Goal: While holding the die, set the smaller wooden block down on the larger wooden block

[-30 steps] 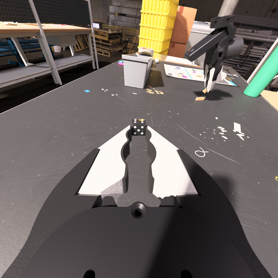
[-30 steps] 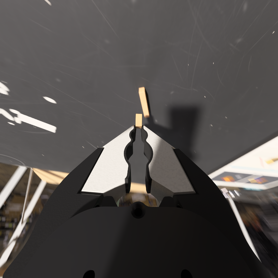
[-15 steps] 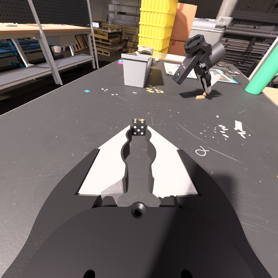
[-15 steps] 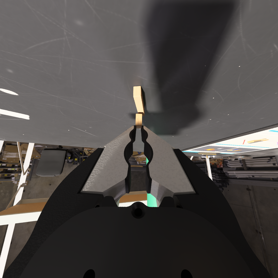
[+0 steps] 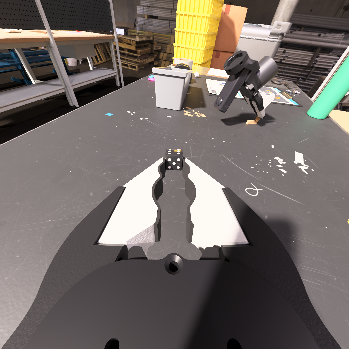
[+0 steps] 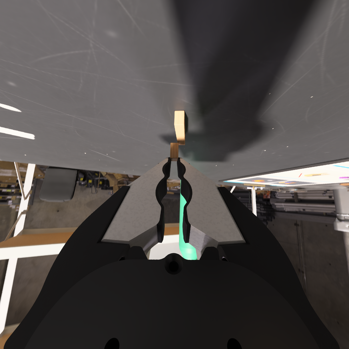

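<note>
My left gripper (image 5: 174,162) is shut on a black die (image 5: 174,160) with white pips, held low over the dark table. My right gripper (image 6: 174,158) is shut on the smaller wooden block (image 6: 174,150), which pokes out past the fingertips. The larger wooden block (image 6: 180,127) lies flat on the table, and the small block's far end meets its near end. In the left wrist view the right gripper (image 5: 260,115) stands far right, tilted down, with the small block (image 5: 257,119) touching the larger block (image 5: 251,122).
A grey bin (image 5: 172,87) stands at the back of the table (image 5: 94,170), a printed mat (image 5: 245,90) behind the right gripper, and a green cylinder (image 5: 330,98) at the far right. Yellow crates (image 5: 196,30) and shelving lie beyond.
My right gripper has come down and tilted over with the small block, bringing it from above the table to the larger block's end. The left gripper and die have not moved.
</note>
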Tool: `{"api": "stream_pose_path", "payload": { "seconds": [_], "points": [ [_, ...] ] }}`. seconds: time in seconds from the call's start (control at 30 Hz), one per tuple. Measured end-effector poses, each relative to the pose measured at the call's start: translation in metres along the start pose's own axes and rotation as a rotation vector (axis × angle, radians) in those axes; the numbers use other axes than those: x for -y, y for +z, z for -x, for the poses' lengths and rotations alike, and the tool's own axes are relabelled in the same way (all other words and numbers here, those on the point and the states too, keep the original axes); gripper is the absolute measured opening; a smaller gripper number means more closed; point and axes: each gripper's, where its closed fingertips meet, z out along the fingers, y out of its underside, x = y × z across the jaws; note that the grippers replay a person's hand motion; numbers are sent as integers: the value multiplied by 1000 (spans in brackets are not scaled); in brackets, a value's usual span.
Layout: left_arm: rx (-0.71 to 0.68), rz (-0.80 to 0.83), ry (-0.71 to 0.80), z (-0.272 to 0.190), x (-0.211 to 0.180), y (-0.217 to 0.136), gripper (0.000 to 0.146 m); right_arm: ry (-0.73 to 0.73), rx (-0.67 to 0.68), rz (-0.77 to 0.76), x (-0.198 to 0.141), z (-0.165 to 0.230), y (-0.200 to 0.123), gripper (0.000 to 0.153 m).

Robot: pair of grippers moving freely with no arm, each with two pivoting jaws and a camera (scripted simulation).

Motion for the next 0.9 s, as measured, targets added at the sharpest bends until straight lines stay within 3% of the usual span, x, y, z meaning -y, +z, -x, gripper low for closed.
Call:
{"api": "stream_pose_path", "payload": {
  "seconds": [0.2, 0.9],
  "points": [
    [1, -2, 1, 0, 1, 0, 16, 9, -21, 129, -9, -6, 5, 6],
    [0, -2, 4, -1, 1, 0, 16, -53, -68, 30, 8, -8, -6, 6]
  ]
}}
